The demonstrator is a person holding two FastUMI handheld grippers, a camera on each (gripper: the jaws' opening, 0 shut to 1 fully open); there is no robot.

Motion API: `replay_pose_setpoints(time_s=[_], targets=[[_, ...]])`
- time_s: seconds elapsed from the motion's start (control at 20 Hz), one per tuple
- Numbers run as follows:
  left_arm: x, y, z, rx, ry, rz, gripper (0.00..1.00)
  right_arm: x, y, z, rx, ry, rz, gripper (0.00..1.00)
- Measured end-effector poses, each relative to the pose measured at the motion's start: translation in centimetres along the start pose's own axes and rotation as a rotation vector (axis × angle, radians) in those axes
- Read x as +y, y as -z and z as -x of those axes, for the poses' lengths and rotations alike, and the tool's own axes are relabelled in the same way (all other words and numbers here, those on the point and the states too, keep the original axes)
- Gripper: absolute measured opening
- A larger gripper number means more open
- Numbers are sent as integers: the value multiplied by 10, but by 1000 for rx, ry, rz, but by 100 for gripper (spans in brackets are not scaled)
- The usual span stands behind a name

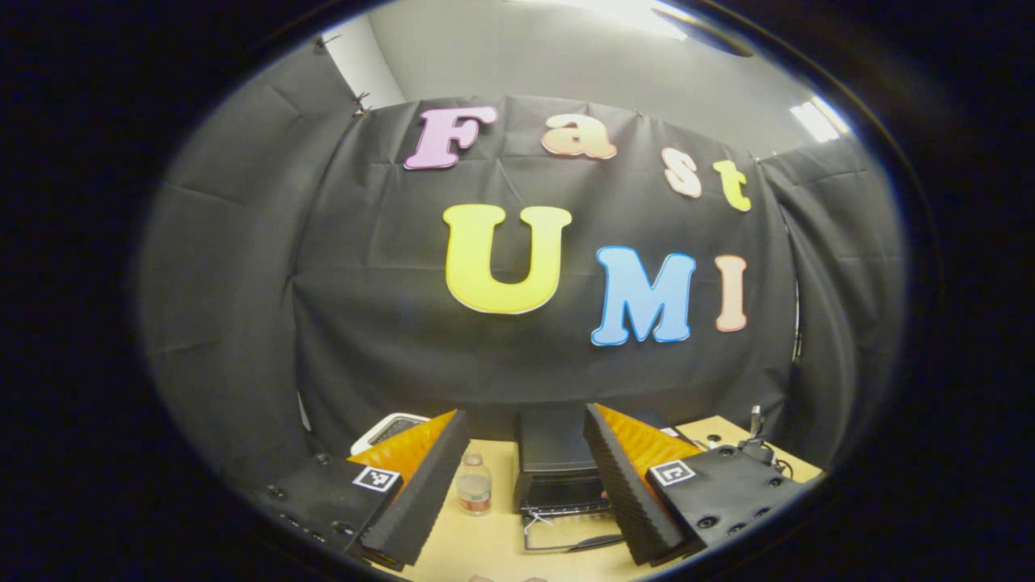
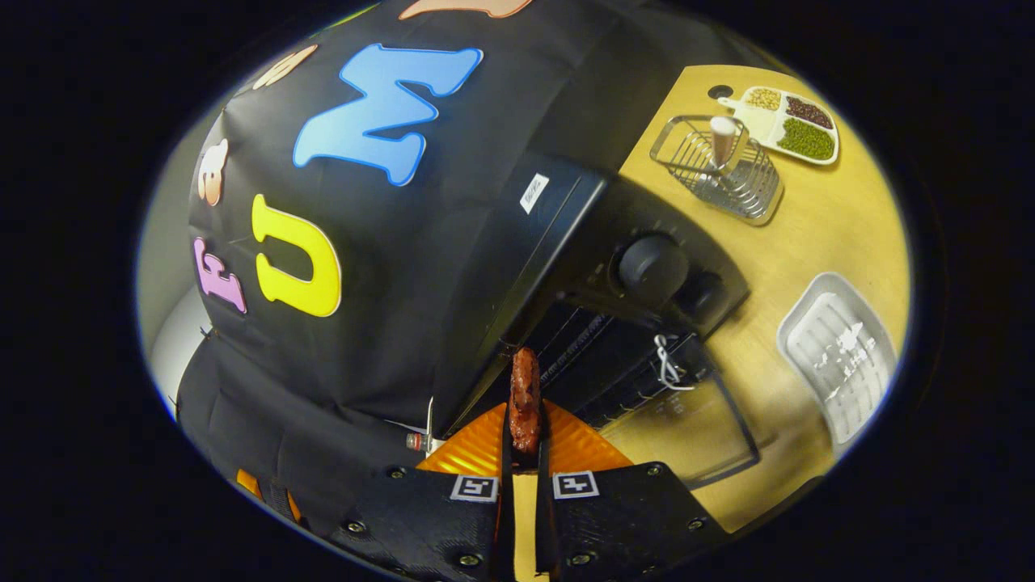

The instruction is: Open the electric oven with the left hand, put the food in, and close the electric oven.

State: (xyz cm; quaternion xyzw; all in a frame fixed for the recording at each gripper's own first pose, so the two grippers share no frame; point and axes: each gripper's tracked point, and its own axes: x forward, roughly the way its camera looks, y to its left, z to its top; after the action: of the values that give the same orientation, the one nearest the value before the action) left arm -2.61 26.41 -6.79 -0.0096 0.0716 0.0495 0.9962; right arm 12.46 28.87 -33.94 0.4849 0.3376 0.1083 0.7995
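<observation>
The right gripper (image 2: pixel 524 440) pinches a reddish-brown, rough-skinned sausage (image 2: pixel 524 396) between its ribbed fingers, just before the boxy black electric oven (image 2: pixel 582 242), whose glass door (image 2: pixel 687 428) hangs open. The left gripper (image 1: pixel 525 477) is spread, with nothing between its fingers. A wire basket (image 2: pixel 720 166) and sectioned tray (image 2: pixel 788 121) sit near the wooden table's (image 2: pixel 817 234) far corner; a ribbed metal pan (image 2: pixel 841 356) lies beside the oven.

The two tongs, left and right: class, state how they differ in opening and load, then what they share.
The left tongs stand wide open and empty; the right tongs are shut on a reddish-brown sausage. The left tongs sit back from the black electric oven; the right tongs hold the food near its open door. Both have orange-backed black fingers.
</observation>
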Motion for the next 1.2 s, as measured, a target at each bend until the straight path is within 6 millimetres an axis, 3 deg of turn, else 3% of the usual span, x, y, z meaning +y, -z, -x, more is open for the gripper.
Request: replay_pose_setpoints(time_s=[0.25, 0.3, 0.5, 0.75, 0.9, 0.95, 1.0, 1.05, 1.2], targets=[[37, 10, 8, 33, -56, 3, 100, -12, 8, -44, -71, 31, -70, 10], [42, 12, 10, 45, -64, 4, 96, -15, 8, -50, -84, 34, -90, 10], [59, 20, 12, 69, -88, 19, 100, -23, 3, -65, -120, 48, -121, 10], [62, 20, 14, 70, -103, 26, 96, -35, -1, -78, -134, 86, -92, 13], [54, 25, 14, 78, -92, 44, 100, -48, -4, -73, -130, 175, -12, 28], [51, 27, 12, 82, -86, 48, 96, -47, -6, -74, -121, 184, 12, 34], [47, 28, 11, 83, -80, 52, 100, -41, -5, -67, -108, 184, 49, 44], [42, 28, 8, 82, -75, 54, 96, -38, -3, -67, -101, 190, 102, 47], [20, 28, 1, 78, -53, 44, 100, -31, 5, -52, -60, 225, 289, 95]])
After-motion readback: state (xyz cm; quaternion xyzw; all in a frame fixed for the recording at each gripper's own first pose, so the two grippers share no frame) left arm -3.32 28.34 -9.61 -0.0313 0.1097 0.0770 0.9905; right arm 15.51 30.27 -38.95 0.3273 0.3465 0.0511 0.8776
